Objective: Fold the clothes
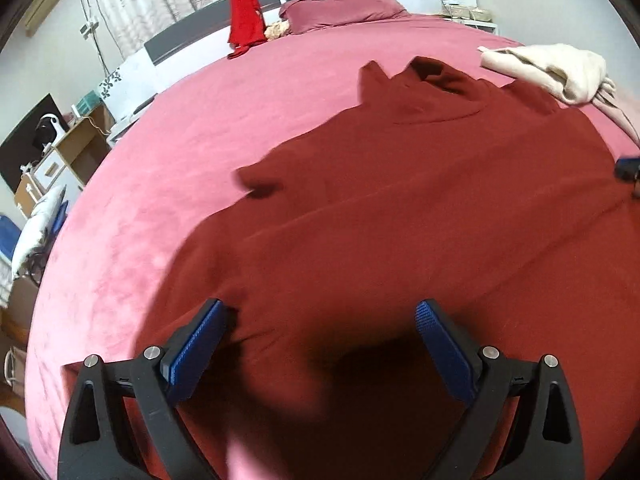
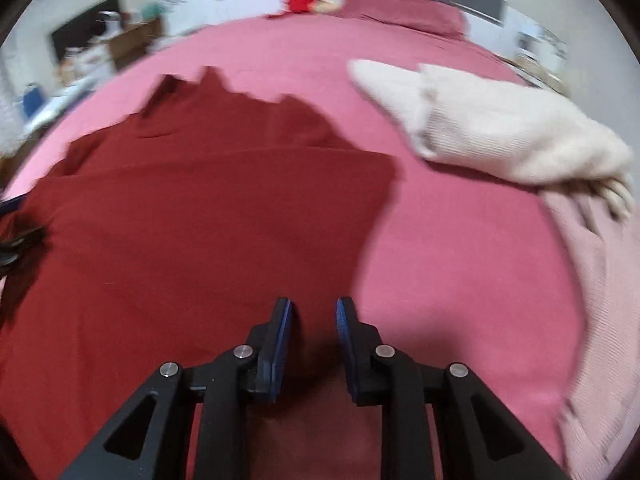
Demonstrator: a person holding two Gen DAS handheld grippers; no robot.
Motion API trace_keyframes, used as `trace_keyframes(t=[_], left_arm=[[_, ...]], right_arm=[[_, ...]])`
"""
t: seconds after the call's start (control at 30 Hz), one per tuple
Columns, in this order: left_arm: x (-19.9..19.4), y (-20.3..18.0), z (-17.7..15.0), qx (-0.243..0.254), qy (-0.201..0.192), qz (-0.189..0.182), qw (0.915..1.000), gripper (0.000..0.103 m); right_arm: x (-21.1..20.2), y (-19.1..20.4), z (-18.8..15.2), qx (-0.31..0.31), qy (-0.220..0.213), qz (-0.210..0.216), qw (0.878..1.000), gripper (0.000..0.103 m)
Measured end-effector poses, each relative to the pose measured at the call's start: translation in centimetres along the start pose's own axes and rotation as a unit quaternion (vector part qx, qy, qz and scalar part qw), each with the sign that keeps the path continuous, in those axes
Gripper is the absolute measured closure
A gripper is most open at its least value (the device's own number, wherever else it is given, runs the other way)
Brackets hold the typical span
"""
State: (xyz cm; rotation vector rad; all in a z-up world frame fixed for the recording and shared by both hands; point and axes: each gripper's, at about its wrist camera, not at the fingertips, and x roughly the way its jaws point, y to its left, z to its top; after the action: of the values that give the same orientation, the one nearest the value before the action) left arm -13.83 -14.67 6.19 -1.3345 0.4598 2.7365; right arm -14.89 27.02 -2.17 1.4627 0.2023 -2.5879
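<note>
Dark red sweater (image 1: 400, 208) spread on bed (image 1: 168, 152), unfolded; left gripper (image 1: 320, 320) wide open, right gripper (image 2: 314, 316) slightly parted, both empty; cream sweater (image 2: 500, 132) upper right untouched.

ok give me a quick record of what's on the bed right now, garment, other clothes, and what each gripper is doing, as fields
surface: pink bed cover
main garment: dark red turtleneck top, spread flat, collar toward the headboard
other clothes: cream sweater beside it, apart from it; bright red garment hanging on the headboard
left gripper: open wide above the top's lower part, nothing held
right gripper: fingers slightly apart near the top's edge, no cloth pinched
fold status: not yet folded
</note>
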Motion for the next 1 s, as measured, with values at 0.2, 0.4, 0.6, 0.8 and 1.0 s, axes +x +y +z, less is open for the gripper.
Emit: trace_keyframes(t=[0.2, 0.4, 0.6, 0.8, 1.0], left_arm=[[-1.9, 5.6, -2.4, -0.083, 0.008, -0.024, 0.9962, 0.006], [-3.4, 15.4, -6.8, -0.282, 0.019, 0.023, 0.9588, 0.006], [-4.4, 22.2, -11.0, -0.321, 0.031, 0.106, 0.9406, 0.006], [1.3, 22.7, -11.0, -0.310, 0.092, 0.038, 0.9453, 0.006], [2.4, 22.7, -11.1, -0.316, 0.084, 0.016, 0.9448, 0.022]], right_arm=[[-4.6, 6.2, 2.1, -0.040, -0.073, 0.070, 0.994, 0.072], [-2.5, 18.2, 4.1, -0.133, -0.049, 0.169, 0.975, 0.072], [-1.1, 26.4, 5.0, -0.136, -0.038, 0.252, 0.957, 0.072], [2.5, 31.0, 6.6, -0.147, 0.003, 0.226, 0.963, 0.072], [1.5, 29.3, 7.1, -0.109, 0.001, 0.217, 0.970, 0.072]])
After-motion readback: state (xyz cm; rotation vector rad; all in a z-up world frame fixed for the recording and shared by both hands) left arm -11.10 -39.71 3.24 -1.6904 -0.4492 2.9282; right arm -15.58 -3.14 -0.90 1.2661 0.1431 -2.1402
